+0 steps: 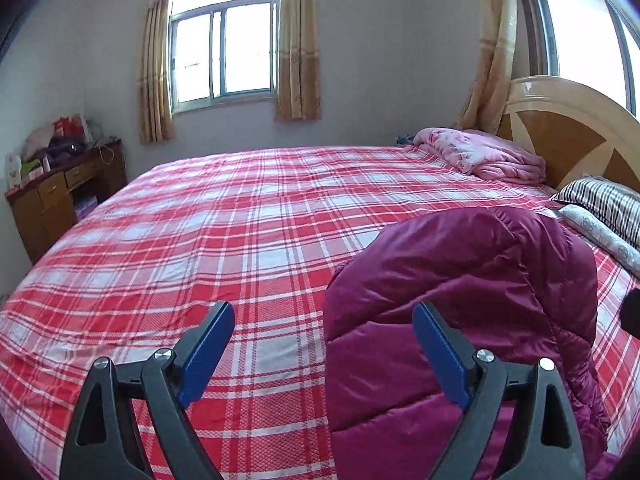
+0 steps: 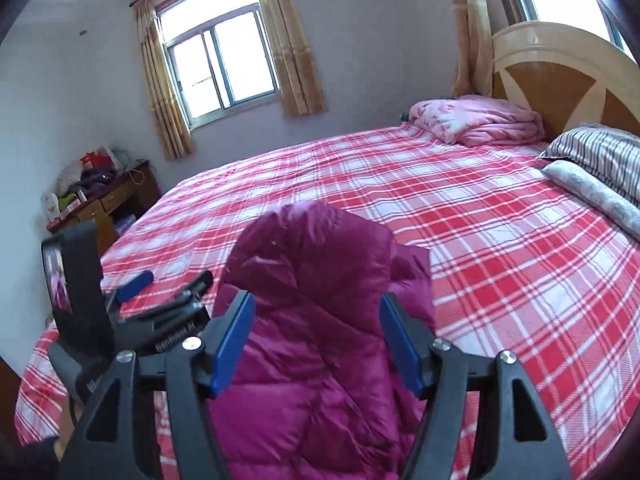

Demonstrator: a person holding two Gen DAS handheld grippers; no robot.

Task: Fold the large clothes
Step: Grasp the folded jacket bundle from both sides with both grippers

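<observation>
A magenta quilted down jacket (image 2: 320, 360) lies bunched in a puffy hump on the red plaid bed sheet (image 2: 500, 260). In the right wrist view my right gripper (image 2: 316, 298) hovers over it, its blue pads apart on either side of the hump and not pressing the fabric. The left wrist view has the jacket (image 1: 460, 280) at the right. My left gripper (image 1: 322, 308) stands wide open above the sheet (image 1: 220, 220), its right finger in front of the jacket's left edge, nothing held. The left gripper (image 2: 168, 286) also appears left of the jacket in the right wrist view.
A folded pink quilt (image 2: 480, 120) and striped pillows (image 2: 600, 160) lie by the wooden headboard (image 2: 560, 80) at the right. A cluttered wooden desk (image 1: 60, 192) stands against the far left wall under a curtained window (image 1: 224, 48). Plaid sheet stretches bare left of the jacket.
</observation>
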